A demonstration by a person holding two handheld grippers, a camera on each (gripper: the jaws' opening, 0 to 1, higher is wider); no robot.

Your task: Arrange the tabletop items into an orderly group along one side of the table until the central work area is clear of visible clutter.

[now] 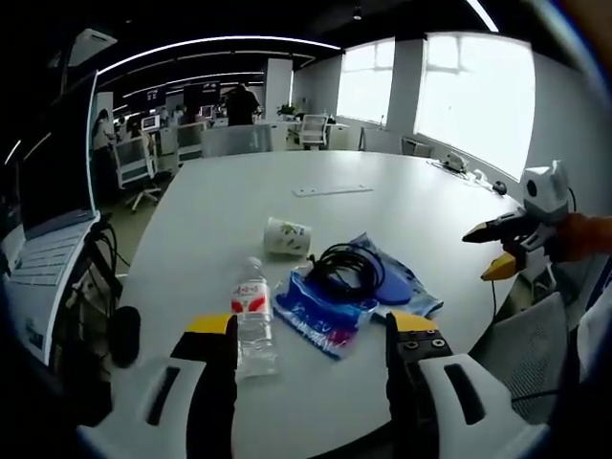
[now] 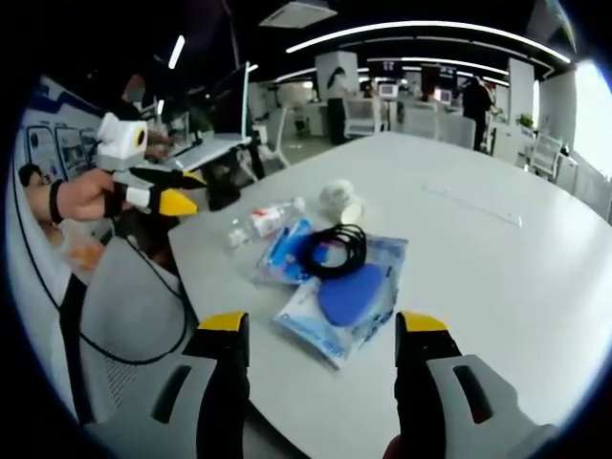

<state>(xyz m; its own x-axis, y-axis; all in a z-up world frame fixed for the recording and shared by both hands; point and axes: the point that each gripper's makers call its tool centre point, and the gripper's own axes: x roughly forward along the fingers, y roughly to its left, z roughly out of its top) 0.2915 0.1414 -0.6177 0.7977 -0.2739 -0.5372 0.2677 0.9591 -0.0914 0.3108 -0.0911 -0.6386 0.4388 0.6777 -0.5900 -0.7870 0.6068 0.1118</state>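
Observation:
On a white table (image 1: 382, 220) lie a clear water bottle (image 1: 253, 316) with a red label, a tipped paper cup (image 1: 286, 236), a coiled black cable (image 1: 346, 268) resting on blue plastic packets (image 1: 325, 311), and a dark blue pad (image 1: 392, 284). My left gripper (image 1: 313, 330) is open, hovering near the table's edge just short of the bottle and packets. My right gripper (image 2: 323, 327) is open too, above the near edge in front of the packets (image 2: 335, 311), the cable (image 2: 333, 251), the bottle (image 2: 258, 222) and the cup (image 2: 339, 198). Each gripper appears in the other's view, the right gripper (image 1: 502, 247) and the left gripper (image 2: 167, 191).
A flat strip (image 1: 332, 190) lies farther up the table, with small items (image 1: 459, 164) near the windows. A laptop (image 1: 48, 239) and cables (image 1: 105, 258) stand off the table's side. Office chairs (image 1: 134, 163), desks and people fill the room beyond. A grey chair (image 2: 134, 325) sits by the table edge.

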